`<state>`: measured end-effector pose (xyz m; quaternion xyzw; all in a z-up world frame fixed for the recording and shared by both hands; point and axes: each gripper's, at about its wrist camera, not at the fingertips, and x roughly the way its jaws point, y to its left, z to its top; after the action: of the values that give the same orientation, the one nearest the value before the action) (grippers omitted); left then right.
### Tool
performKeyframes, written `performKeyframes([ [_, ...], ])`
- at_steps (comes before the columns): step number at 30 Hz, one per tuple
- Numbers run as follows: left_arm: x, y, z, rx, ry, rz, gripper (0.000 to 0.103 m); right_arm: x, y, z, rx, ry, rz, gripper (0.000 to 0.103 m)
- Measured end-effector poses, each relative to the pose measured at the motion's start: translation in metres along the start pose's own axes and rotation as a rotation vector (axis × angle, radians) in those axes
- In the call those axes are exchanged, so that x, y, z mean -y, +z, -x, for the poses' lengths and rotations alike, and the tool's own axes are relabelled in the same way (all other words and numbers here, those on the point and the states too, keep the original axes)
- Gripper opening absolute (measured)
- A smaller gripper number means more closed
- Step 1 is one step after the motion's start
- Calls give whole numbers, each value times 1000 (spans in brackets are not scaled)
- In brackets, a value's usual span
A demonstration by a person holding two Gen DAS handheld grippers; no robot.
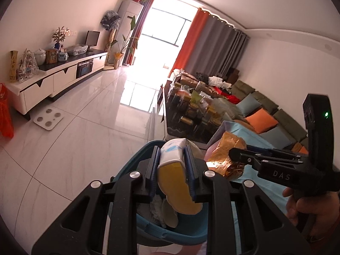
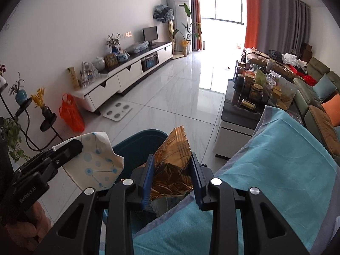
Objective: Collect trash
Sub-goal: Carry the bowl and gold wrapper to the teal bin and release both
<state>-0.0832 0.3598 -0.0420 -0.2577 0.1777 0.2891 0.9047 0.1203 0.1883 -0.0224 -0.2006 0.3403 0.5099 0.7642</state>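
Your left tongs (image 1: 172,165) pinch a white and yellow wrapper (image 1: 173,159), its blue-dotted end poking out past the pads, and you hold it right over the teal bin (image 1: 148,231) so that letting go should drop it straight in. Your right tongs (image 2: 172,177) are clamped on a crumpled gold foil wrapper (image 2: 173,159), carried beside the first piece and also above the bin's rim (both hands look ready to release together). The bin already holds some pale scraps. It stands on the glossy white tile floor (image 1: 85,127), tucked against a surface draped in a light blue cloth (image 2: 286,159). Beyond it a low dark desk (image 2: 233,114) is crowded with jars and tins, a green sofa (image 1: 265,104) carries orange and blue cushions, and a white TV cabinet (image 2: 127,74) lines the far wall by the bright window.
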Motion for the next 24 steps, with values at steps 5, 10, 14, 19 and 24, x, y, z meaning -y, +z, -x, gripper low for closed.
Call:
performKeyframes([
  [5, 7, -7, -35, -36, 32, -31, 25, -6, 5, -17, -40, -19, 11, 36],
  [10, 5, -10, -64, -64, 46, -33, 31, -3, 4, -25, -59, -30, 8, 41],
  [14, 13, -10, -73, -51, 50, -53, 44, 3, 3, -23, -48, -22, -25, 46],
  [19, 23, -6, -60, 1, 68, -68, 60, 13, 4, -6, -1, -17, -68, 51],
  [24, 33, -1, -25, 83, 96, -106, 86, 17, 4, 21, 72, -12, -79, 64],
])
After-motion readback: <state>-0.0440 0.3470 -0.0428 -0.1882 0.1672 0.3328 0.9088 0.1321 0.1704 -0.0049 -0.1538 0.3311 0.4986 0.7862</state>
